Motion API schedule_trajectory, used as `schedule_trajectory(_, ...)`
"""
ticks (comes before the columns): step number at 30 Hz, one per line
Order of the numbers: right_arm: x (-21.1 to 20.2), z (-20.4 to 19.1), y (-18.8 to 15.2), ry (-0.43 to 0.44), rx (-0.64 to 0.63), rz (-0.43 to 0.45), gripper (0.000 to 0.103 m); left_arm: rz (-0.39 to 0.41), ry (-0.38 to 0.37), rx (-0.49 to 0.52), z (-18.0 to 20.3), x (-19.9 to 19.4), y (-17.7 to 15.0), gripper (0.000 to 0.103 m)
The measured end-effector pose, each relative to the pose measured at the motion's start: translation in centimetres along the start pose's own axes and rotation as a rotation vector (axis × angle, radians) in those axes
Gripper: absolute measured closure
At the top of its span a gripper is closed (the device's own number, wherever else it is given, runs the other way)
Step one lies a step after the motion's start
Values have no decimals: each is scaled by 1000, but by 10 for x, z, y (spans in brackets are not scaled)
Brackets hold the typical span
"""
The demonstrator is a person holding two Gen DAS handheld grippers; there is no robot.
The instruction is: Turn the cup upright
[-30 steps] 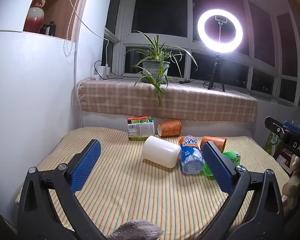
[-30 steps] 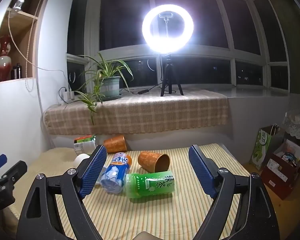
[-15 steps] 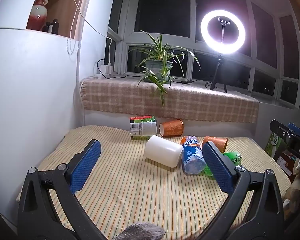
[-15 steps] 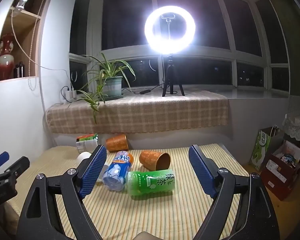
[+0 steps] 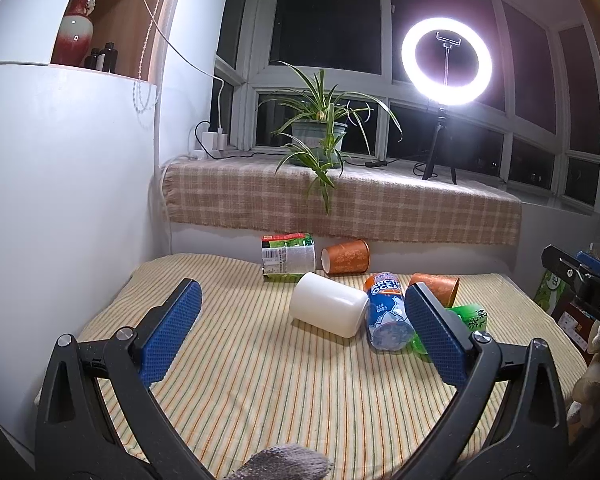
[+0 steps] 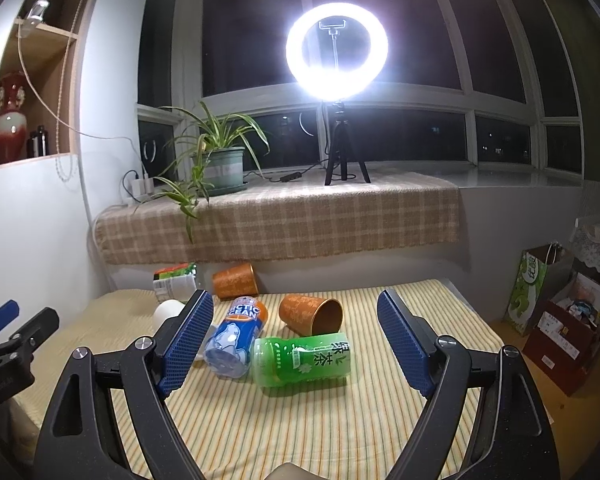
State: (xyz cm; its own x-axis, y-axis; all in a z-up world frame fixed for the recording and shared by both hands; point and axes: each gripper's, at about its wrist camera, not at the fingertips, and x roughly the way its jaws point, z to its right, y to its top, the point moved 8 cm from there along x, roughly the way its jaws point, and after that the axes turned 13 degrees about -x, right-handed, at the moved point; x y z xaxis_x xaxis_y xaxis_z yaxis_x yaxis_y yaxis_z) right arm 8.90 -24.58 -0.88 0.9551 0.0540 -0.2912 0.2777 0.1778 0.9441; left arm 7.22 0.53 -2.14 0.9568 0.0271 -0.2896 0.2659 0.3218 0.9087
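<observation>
Striped tablecloth (image 5: 260, 380) bearing, on their sides, a white cup (image 5: 329, 309) at centre, touching an Arctic Ocean bottle (image 5: 386, 316); two orange cups (image 6: 311, 314) behind; left gripper (image 5: 304, 334) and right gripper (image 6: 292, 340) both spread wide, empty, above the cloth

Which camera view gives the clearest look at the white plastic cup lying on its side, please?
The left wrist view: the white plastic cup lies fully visible on the striped tablecloth. In the right wrist view only its rounded end peeks out behind the right gripper, whose left finger hides the rest.
</observation>
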Motion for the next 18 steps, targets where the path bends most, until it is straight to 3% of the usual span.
schedule_trajectory(18, 10, -11, -9, 53, -1, -30, 19, -11, 14, -1, -4, 7, -1, 0)
